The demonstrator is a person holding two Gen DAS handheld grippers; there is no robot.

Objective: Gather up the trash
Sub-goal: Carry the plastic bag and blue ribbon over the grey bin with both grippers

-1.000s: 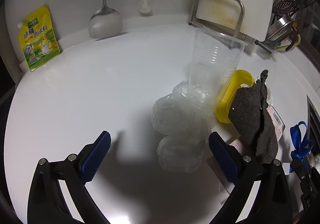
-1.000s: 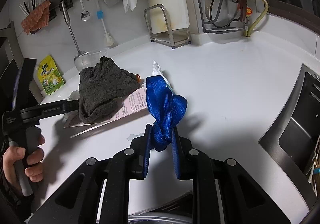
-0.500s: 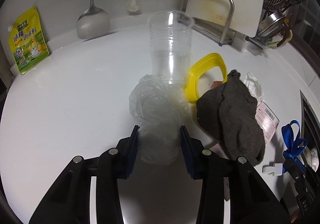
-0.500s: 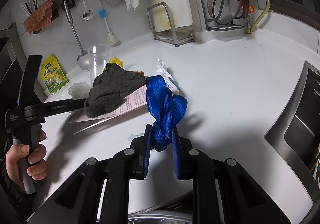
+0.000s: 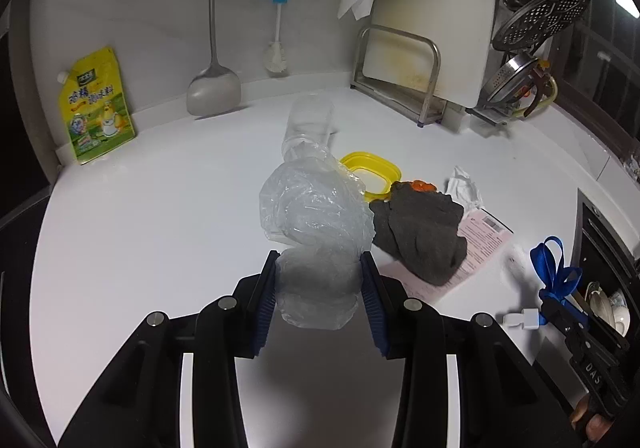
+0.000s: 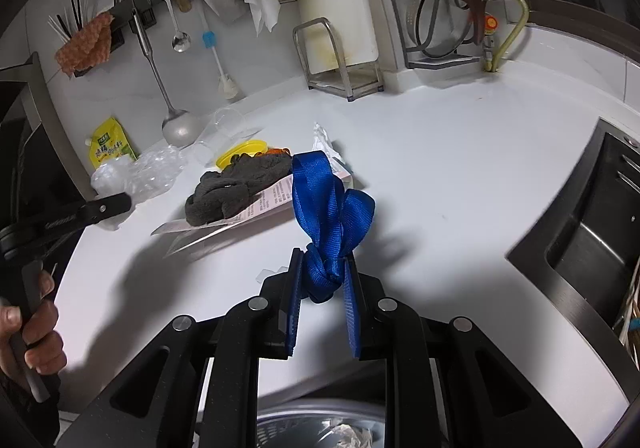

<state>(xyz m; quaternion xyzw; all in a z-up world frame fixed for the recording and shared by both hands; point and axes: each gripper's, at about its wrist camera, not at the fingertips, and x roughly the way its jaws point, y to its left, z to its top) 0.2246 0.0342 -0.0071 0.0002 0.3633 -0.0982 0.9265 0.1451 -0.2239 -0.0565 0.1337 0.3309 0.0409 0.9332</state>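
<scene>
White kitchen counter [image 5: 140, 208] runs under both of your tools, with a wall rail of utensils behind it and a dark sink [image 6: 592, 248] sunk in at the far right. Take the grey cloth [image 5: 420, 236] as your landmark; it lies bunched on a printed paper sheet [image 5: 480, 238] near the middle.

Your left gripper [image 5: 319, 280] has its blue pads pressed in on the near end of a crumpled clear plastic bag [image 5: 316, 216], which bulges away from the tool and ends just left of the cloth, touching or nearly so. Beyond the bag, a clear plastic cup [image 5: 308, 124] lies tipped on its side, long axis running away from you, with a yellow lid [image 5: 370, 172] just behind the cloth. Your right gripper [image 6: 322, 280] is nipped tight on the knot of a blue ribbon [image 6: 328, 204], whose loops stand up in front of the cloth's right side.

Both tools are loaded, so the next move is likely a drop-off. A metal bowl [image 6: 320, 428] holding crumpled paper sits directly under the right gripper, well to the near side of the cloth; that hand is far closer to it. Left of the cloth the counter is open, so draw the bag back toward you rather than sideways, or it may drag the cloth. A small white plug [image 5: 522, 318] lies near the counter's front edge, right of the cloth.
</scene>
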